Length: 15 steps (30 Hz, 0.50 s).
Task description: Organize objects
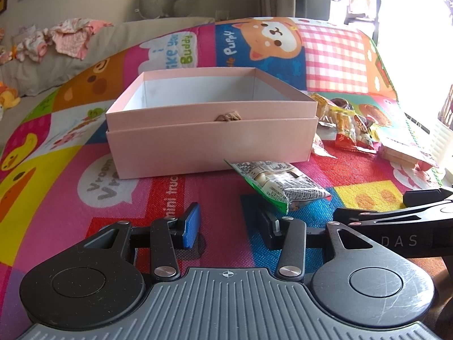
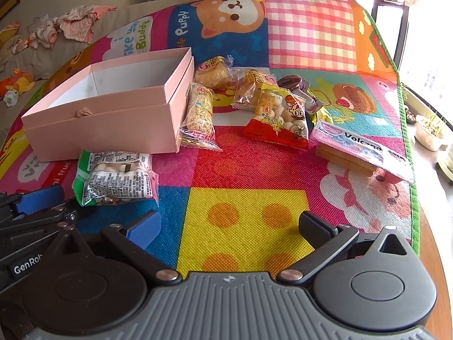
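An open pink box (image 1: 211,138) (image 2: 104,119) sits on a colourful play mat (image 2: 243,170); what shows of its inside is bare. A green-edged snack packet (image 1: 279,185) (image 2: 113,180) lies in front of the box. More snacks lie to its right: a puffed-rice bar (image 2: 198,113), a bun (image 2: 212,72), a red packet of white balls (image 2: 279,117), a pink "Volcano" wafer pack (image 2: 359,148). My left gripper (image 1: 229,223) is open and empty, low over the mat just before the green packet. My right gripper (image 2: 229,226) is open and empty over a yellow square.
The mat ends at a green border (image 2: 407,130) on the right, with a wooden table edge (image 2: 436,269) beyond. Crumpled clothes (image 2: 70,24) and a soft toy (image 2: 17,83) lie on a grey sofa at the back left. The left gripper's body (image 2: 34,221) shows beside the right one.
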Motion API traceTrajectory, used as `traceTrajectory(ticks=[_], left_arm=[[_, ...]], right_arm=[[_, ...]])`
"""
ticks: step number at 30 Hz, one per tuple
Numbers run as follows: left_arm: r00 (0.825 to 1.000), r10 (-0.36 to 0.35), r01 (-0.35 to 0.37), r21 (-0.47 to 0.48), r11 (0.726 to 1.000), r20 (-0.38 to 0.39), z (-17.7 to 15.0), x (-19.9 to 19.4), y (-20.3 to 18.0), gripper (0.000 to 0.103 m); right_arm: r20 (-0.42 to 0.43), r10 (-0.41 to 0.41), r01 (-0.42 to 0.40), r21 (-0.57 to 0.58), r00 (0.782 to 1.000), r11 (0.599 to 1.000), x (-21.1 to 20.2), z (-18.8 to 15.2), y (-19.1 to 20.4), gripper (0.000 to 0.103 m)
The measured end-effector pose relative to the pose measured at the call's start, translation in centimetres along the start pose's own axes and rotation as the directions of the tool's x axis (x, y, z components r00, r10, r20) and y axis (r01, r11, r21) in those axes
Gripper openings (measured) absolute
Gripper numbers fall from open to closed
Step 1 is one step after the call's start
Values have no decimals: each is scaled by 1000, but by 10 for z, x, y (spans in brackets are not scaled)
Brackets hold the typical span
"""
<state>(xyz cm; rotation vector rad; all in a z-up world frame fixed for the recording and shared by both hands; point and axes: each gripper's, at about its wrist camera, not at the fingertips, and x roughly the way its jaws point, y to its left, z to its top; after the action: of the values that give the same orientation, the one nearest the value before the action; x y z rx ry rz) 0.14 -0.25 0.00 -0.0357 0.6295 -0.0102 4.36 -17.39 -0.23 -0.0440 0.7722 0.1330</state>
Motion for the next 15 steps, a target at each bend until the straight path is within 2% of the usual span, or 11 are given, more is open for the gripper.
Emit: traceTrajectory(ticks=[5, 15], left_arm=[[1000, -2, 2, -7, 1000, 1, 0, -1, 1, 49], [1000, 0, 0, -2, 1000, -2, 0, -1, 0, 49]], right_arm=[[-33, -13, 13, -1, 999, 1000, 3, 4, 2, 103], [-42, -1, 0, -16, 999, 1000, 3, 5, 1, 103]])
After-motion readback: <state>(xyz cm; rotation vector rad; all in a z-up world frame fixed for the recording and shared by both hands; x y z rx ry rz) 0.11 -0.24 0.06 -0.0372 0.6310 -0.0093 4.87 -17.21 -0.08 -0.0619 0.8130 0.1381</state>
